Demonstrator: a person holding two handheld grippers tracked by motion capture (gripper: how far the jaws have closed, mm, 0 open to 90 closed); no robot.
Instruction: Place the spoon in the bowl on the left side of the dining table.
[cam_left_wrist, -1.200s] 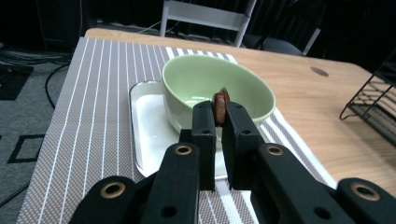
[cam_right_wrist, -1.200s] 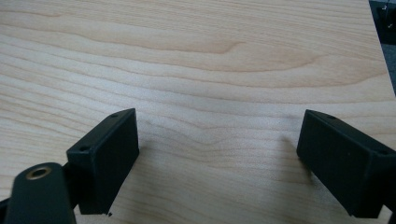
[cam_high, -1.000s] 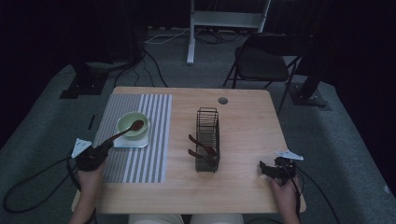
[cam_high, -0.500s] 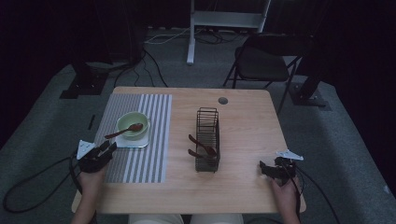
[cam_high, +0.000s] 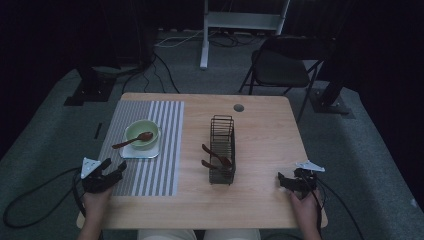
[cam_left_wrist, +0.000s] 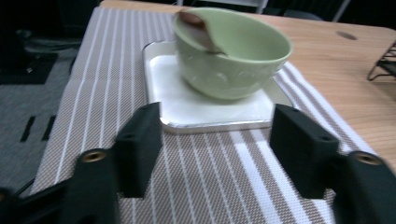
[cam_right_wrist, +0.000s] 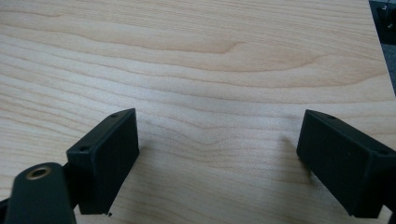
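**One spoon in the bowl, two left in the rack**

Progress, judged from the layout: the work in hand looks like moving wooden spoons from the wire rack (cam_high: 221, 149) to the green bowl (cam_high: 142, 134).

- Done: one spoon (cam_high: 133, 141) lies in the bowl, its scoop end inside and its handle sticking out over the rim toward the near left. The bowl sits on a small white tray (cam_high: 140, 150), which lies on the striped placemat (cam_high: 165, 150) at the left of the tabletop (cam_high: 265, 145).
- Left: two more spoons (cam_high: 216, 156) stand tilted in the near end of the rack, untouched.
- Left gripper (cam_high: 109, 171): at the near left corner of the placemat, near the tray but apart from it. In the left gripper view its jaws stand wide apart and hold nothing, with the tray edge and bowl (cam_left_wrist: 232, 51) just beyond them.
- Right gripper (cam_high: 290, 180): at the near right of the tabletop, well apart from the rack. Jaws spread, nothing between them but bare wood (cam_right_wrist: 201, 84).

Judgement: roughly a third done. Neither gripper is yet lined up on the rack for the next pick.
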